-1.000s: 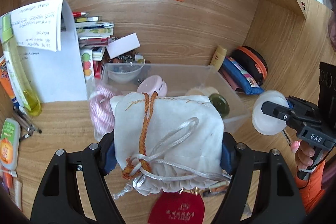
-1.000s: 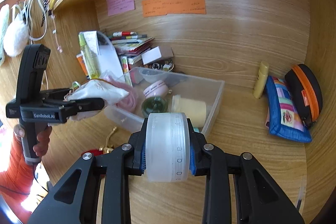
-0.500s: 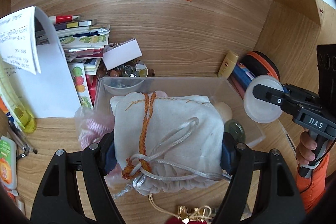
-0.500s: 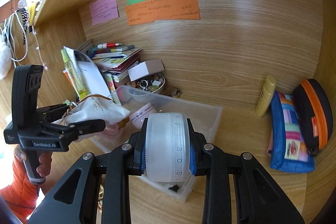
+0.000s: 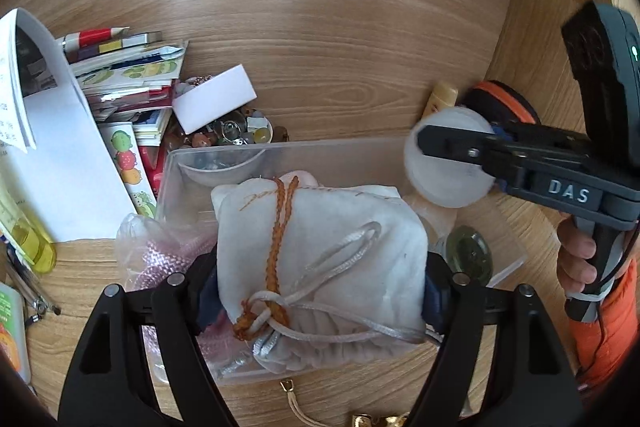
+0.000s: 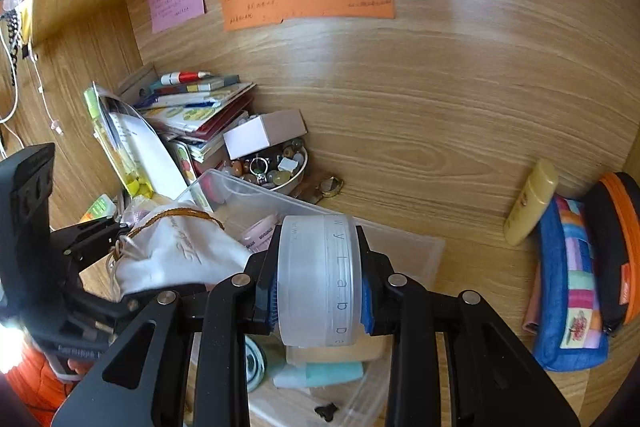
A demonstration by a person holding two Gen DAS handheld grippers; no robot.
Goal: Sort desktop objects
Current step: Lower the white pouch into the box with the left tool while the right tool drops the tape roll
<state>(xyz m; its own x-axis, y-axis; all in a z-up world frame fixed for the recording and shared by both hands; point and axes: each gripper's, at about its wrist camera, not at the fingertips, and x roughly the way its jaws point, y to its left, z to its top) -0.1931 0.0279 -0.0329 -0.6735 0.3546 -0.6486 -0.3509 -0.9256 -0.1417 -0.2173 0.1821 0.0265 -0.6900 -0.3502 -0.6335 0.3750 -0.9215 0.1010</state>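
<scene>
— What's the surface?

— I see a wooden desk (image 6: pixel 460 163) inside a wood-panelled nook.

— Directly on it?

— Clear plastic bin (image 6: pixel 404 247) at centre. Behind it a bowl of trinkets (image 6: pixel 280 169), beside a stack of booklets (image 6: pixel 200 115). To my right: yellow tube (image 6: pixel 530 203), blue patchwork pouch (image 6: pixel 572 287), black-and-orange case (image 6: pixel 616 239), all close together.
</scene>
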